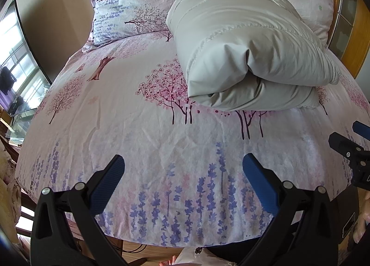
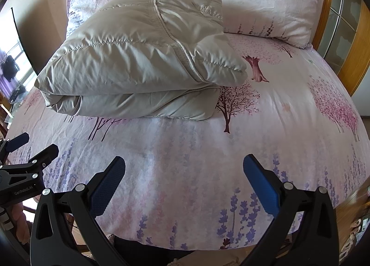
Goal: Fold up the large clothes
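Observation:
A beige quilted down jacket (image 1: 242, 44) lies folded into a thick bundle in the middle of the bed; it also shows in the right wrist view (image 2: 143, 58). My left gripper (image 1: 183, 166) is open and empty, held over the near part of the bed, well short of the jacket. My right gripper (image 2: 183, 166) is open and empty too, over the near part of the bed, in front of the jacket. The right gripper also shows at the right edge of the left wrist view (image 1: 353, 143), and the left gripper at the left edge of the right wrist view (image 2: 27, 150).
The bed sheet (image 1: 138, 127) is pink with trees and lavender. Two matching pillows (image 1: 124, 4) (image 2: 266, 4) lie at the head of the bed. A wooden headboard (image 2: 356, 53) stands to the right. A dark screen (image 1: 20, 41) and a window are at the left.

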Demonstrator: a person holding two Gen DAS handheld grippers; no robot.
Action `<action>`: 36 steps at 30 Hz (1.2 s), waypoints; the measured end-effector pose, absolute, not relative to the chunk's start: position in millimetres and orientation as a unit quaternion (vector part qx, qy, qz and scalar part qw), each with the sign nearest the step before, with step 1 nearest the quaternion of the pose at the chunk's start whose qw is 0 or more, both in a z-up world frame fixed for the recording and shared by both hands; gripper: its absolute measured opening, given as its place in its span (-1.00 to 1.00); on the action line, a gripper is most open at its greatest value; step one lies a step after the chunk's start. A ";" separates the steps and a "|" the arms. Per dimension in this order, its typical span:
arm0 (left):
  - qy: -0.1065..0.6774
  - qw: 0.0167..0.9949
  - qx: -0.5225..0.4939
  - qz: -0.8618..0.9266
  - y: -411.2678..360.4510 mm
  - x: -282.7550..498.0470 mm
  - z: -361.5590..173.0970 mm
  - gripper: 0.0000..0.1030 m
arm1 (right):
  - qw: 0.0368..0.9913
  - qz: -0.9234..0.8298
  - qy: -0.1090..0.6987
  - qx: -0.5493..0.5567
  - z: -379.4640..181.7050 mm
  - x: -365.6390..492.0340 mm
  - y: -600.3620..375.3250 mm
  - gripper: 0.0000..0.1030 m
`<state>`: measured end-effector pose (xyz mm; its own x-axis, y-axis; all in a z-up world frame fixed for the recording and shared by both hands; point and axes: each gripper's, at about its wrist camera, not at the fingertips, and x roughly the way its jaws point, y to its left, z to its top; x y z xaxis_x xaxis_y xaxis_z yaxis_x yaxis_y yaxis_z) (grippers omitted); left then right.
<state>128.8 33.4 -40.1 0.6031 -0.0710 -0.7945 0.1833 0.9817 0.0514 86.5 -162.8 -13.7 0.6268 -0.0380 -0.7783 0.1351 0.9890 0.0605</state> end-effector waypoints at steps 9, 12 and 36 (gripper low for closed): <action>0.441 0.892 0.066 -0.073 32.3 129.9 -42.5 0.96 | 0.899 -0.047 0.431 0.057 -14.9 87.3 -162.7 0.97; 0.442 0.892 0.066 -0.073 32.2 130.2 -43.0 0.96 | 0.899 -0.047 0.431 0.058 -15.1 87.2 -162.2 0.97; 0.440 0.893 0.067 -0.070 30.4 131.2 -44.1 0.96 | 0.898 -0.044 0.433 0.060 -19.5 88.5 -162.5 0.97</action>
<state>131.2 30.4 -44.1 0.6022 -0.0660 -0.7956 0.1833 0.9814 0.0573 88.5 -162.5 -19.5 0.6205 -0.0275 -0.7837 0.1315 0.9889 0.0694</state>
